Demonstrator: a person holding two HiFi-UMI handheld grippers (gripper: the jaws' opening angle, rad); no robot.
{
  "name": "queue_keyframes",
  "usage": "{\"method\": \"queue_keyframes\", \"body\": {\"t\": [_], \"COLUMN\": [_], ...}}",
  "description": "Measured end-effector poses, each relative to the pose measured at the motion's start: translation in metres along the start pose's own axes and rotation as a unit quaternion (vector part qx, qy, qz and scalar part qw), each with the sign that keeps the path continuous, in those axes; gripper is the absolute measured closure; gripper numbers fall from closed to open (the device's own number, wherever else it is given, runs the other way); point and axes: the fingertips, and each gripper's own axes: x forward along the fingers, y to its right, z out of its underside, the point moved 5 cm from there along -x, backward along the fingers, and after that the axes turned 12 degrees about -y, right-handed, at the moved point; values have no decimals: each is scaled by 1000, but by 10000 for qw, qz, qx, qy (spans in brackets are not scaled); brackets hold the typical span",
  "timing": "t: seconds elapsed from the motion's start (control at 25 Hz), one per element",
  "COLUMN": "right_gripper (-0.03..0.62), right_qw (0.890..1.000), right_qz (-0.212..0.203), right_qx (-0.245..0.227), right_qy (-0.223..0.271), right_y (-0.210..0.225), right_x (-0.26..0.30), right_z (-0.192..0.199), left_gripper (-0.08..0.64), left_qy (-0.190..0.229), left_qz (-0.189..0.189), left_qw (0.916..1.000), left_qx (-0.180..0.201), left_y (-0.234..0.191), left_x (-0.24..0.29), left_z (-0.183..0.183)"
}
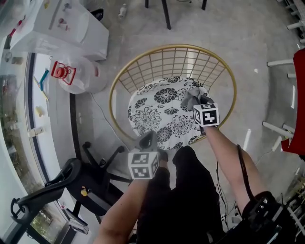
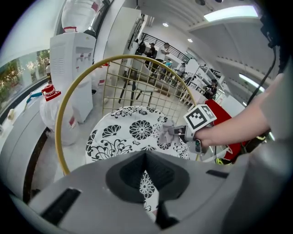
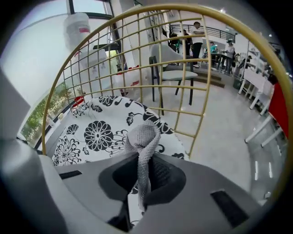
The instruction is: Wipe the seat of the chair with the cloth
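Observation:
The chair is a round gold wire basket (image 1: 125, 72) holding a white seat cushion (image 1: 162, 112) with black flowers. Over the cushion's right side, my right gripper (image 1: 198, 101) is shut on a grey knitted cloth (image 1: 190, 98). In the right gripper view the cloth (image 3: 143, 135) sticks up in a loop from between the jaws of that gripper (image 3: 143, 170), above the cushion (image 3: 94, 137). My left gripper (image 1: 148, 140) hovers at the cushion's near edge, shut and holding nothing. The left gripper view looks past its jaws (image 2: 146, 179) at the cushion (image 2: 128, 132), the cloth (image 2: 166, 130) and the right gripper (image 2: 179, 132).
A large water bottle (image 1: 74, 74) and a white dispenser (image 1: 62, 26) stand left of the chair. A black exercise machine (image 1: 71, 186) sits at the near left. Dark chair legs (image 1: 167, 14) are beyond the basket, and a red-and-white chair (image 1: 295, 105) is at the right.

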Motion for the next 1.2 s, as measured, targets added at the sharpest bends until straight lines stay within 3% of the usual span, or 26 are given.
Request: {"method": "queue_keyframes", "body": {"t": [0.28,0.4,0.6,0.72,0.88,1.08,1.2], "right_gripper": [565,565,565,565,565,565,565], "right_qw": [9992,9989,9946,9847,9719,9590,9579], "right_qz": [371,411,-421,-945,-1524,-1830,-1829], "right_qx": [-112,-131,-817,-1355,-1722,-2130,-2191], "right_qy": [28,185,478,561,494,373,318], "right_y": [32,18,-63,-125,-194,-248,-261], "right_x": [-25,-35,-35,-28,-13,8,21], "right_z": [6,-1,-25,-36,-41,-45,-50], "left_gripper": [552,552,552,552,552,552,552], "left_qy": [47,70,166,195,160,145,168], "left_qz": [86,34,-93,-140,-338,-522,-550], "left_qw": [9999,9999,9997,9991,9973,9936,9918], "left_qx": [115,109,-181,-347,-626,-995,-1138], "left_y": [9,5,-4,-15,-36,-57,-64], "left_x": [3,-3,-9,-15,-26,-36,-38], "left_z": [-8,-8,-1,9,33,58,66]}}
